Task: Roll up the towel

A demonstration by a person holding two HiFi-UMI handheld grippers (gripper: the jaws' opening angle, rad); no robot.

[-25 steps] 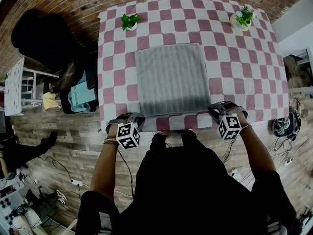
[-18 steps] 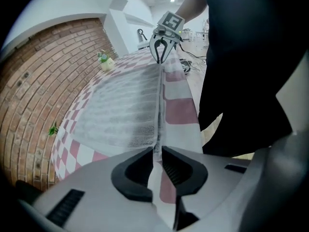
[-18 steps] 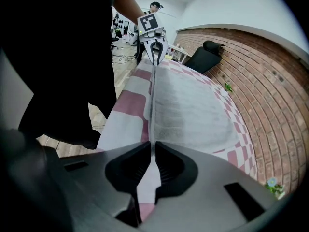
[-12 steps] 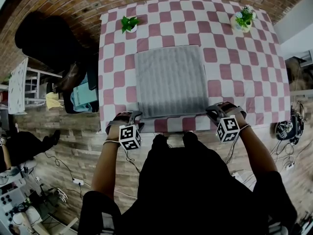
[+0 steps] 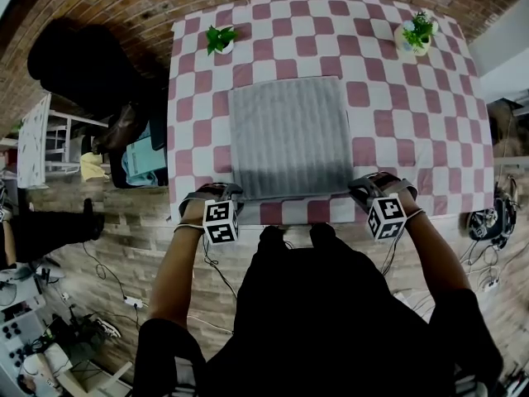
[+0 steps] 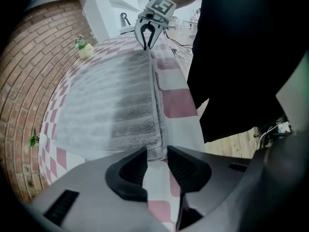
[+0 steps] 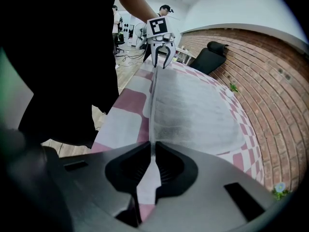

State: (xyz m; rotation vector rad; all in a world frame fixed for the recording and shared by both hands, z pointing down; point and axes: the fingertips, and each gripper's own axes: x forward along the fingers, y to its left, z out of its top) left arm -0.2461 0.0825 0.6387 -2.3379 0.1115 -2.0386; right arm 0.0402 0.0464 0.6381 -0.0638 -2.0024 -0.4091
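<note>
The grey towel (image 5: 289, 135) lies flat and square in the middle of the table (image 5: 198, 114), its near edge running close along the table's front edge, where the person stands. It is a ribbed terry cloth, with soft raised stripes running across it and a plain flat hem down the near side. It rests on a smooth tablecloth (image 5: 376, 64) of pink and white checks that hangs over the table's front edge.

The left gripper (image 6: 157, 156) points down at the towel's near-left corner, at the table's front edge. Its dark, ridged jaws have just been closing but stand a narrow gap apart. The corner of the hem sits right at their tips and tablecloth shows through the gap, so the pads do not press on the cloth.

The right gripper (image 7: 152, 151) is at the towel's near-right corner, also at the table's front edge. Its jaws are drawn almost together on the hem, which runs as a thin strip straight into the slit between them.

Two small potted plants stand at the table's far corners, one to the left (image 5: 219, 37) and one to the right (image 5: 417, 30), well apart from the towel. The floor around the table is brick and wood plank.
</note>
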